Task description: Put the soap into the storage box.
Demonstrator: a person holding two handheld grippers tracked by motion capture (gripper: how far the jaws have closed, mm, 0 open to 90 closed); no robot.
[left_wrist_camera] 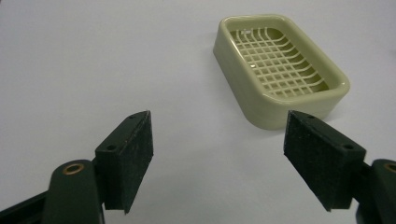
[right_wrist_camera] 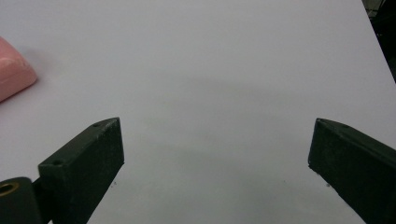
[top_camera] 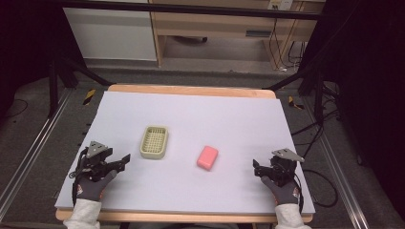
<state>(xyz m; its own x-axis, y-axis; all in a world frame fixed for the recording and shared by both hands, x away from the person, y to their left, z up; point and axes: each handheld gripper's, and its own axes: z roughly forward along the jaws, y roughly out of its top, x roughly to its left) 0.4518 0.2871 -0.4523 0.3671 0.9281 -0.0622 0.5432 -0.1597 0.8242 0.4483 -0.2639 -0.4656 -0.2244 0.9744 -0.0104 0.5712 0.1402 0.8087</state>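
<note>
left gripper (top_camera: 125, 159): at the table's (top_camera: 191, 102) left edge, left of the dish and just beside it; jaws apart with nothing between them, pads (left_wrist_camera: 137, 156) bare, pointed toward the dish
dish (top_camera: 154, 141): pale green soap dish with a grid floor, left of the table's middle, empty; in the left gripper view it lies just past the jaws (left_wrist_camera: 280, 70)
soap (top_camera: 207, 157): pink bar, right of the dish and apart from it, flat on the table, untouched; its corner shows at the left edge of the right gripper view (right_wrist_camera: 14, 70)
right gripper (top_camera: 258, 168): far right of the dish, beyond the soap, near the table's right edge; jaws wide, nothing held
progress: at the very start, I judge; soap not yet gripped, dish not yet filled
left to do: likely grip the soap, carry it over, set it in the dish
</note>
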